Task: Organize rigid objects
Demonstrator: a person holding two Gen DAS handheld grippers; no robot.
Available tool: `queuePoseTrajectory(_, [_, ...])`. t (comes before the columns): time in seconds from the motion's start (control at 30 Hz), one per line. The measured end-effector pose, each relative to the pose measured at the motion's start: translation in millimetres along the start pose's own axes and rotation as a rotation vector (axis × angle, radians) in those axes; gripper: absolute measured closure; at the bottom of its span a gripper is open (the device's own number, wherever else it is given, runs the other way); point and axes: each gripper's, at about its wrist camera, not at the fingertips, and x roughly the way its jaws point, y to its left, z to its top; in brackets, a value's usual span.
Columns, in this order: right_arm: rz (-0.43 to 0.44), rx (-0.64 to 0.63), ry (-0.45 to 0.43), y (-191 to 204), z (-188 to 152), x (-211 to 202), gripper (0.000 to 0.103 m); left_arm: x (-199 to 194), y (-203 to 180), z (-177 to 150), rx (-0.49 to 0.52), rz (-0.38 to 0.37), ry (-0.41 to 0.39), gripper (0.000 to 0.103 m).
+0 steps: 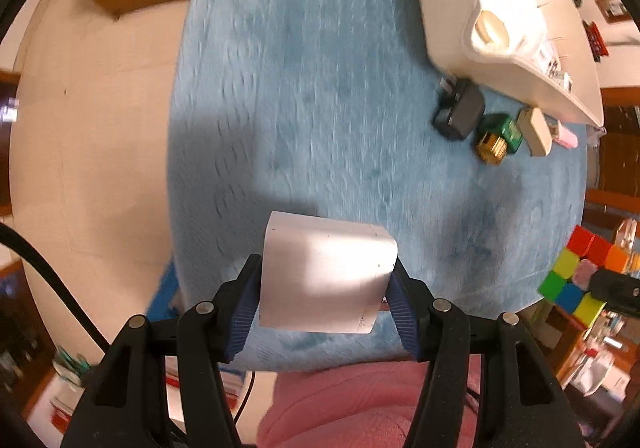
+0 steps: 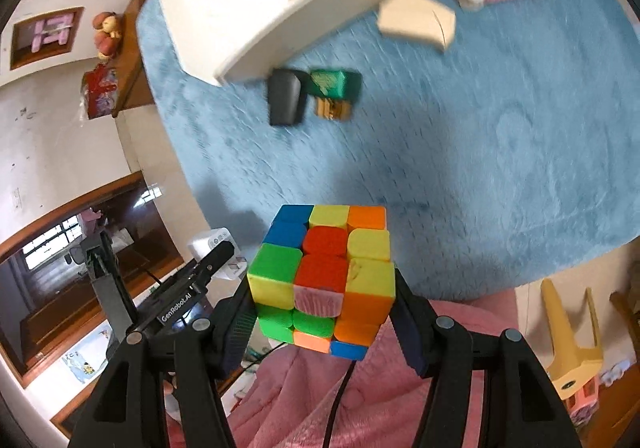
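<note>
left hand-held gripper (image 1: 325, 306) clamped on a plain white plastic block (image 1: 326, 276), fuzzy blue round rug (image 1: 312, 88) underneath, colourful puzzle cube (image 1: 576, 274) off right

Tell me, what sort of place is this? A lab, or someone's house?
Most likely a home, perhaps a bedroom. A fluffy blue blanket covers the work surface, a doll sits on a wooden shelf, and a framed picture hangs on the wall. Nothing looks like a laboratory.

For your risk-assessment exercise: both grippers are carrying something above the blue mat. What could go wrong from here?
1. The puzzle cube sits twisted in the right gripper, one layer misaligned; it might rotate or slip out.
2. The left gripper pinches only the near end of the white block, so it may pivot.
3. Lowering either could knock the black adapter by the white tray.
</note>
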Motion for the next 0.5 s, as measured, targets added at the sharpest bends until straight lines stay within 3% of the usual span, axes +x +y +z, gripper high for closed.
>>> queuePoseTrajectory(0.17, [0.012, -0.034, -0.058, 12.6, 6.2, -29.7, 0.041, -29.0, -3.4, 34.4, 0.08, 0.015, -0.049, 0.04])
queuePoseTrajectory(0.5, [0.035, -0.14, -0.191, 34.2, 31.1, -87.3, 0.041, -63.5, -53.0, 85.8, 0.243, 0.063, -0.166, 0.04])
